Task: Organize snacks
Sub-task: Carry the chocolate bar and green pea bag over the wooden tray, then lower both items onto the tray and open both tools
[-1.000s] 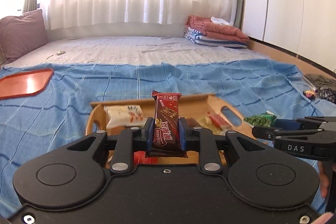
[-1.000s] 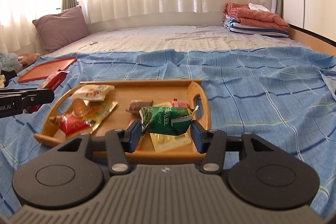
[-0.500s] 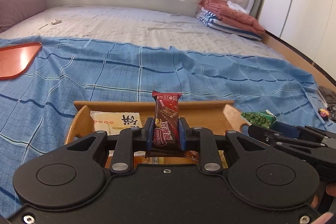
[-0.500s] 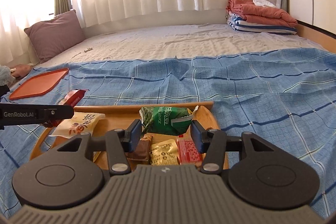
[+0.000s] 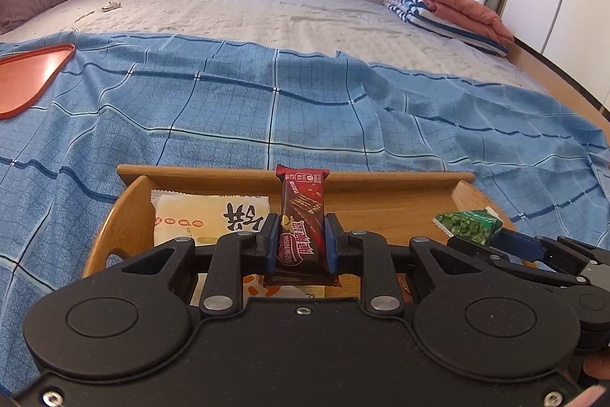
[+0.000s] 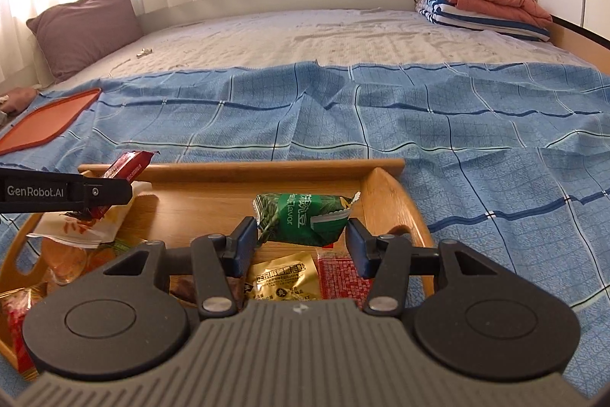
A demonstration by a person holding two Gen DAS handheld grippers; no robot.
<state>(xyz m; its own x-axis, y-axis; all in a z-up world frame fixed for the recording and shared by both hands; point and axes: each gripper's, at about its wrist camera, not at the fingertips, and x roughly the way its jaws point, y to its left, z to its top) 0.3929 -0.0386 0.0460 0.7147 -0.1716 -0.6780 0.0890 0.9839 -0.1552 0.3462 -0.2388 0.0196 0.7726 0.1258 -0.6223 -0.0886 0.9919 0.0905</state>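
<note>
My left gripper (image 5: 300, 246) is shut on a dark red chocolate bar (image 5: 302, 216), held upright above the wooden tray (image 5: 366, 195). My right gripper (image 6: 301, 241) is shut on a green pea snack packet (image 6: 303, 222), held over the tray's right half (image 6: 392, 201). In the left wrist view the right gripper and the green packet (image 5: 467, 226) show at the right. In the right wrist view the left gripper's finger and the red bar (image 6: 126, 170) show at the left. The tray holds a white pastry packet (image 5: 209, 220), a gold sachet (image 6: 280, 275), a red packet (image 6: 339, 275) and other snacks.
The tray lies on a blue checked sheet (image 5: 267, 109) on a bed. An orange tray (image 6: 49, 119) lies on the sheet at the left. A mauve pillow (image 6: 85, 25) sits far left. Folded towels (image 6: 484, 0) are stacked at the far right by the bed's wooden edge.
Both grippers have moved forward over the tray and tilted down, each still holding its snack. The tray now fills more of the lower view.
</note>
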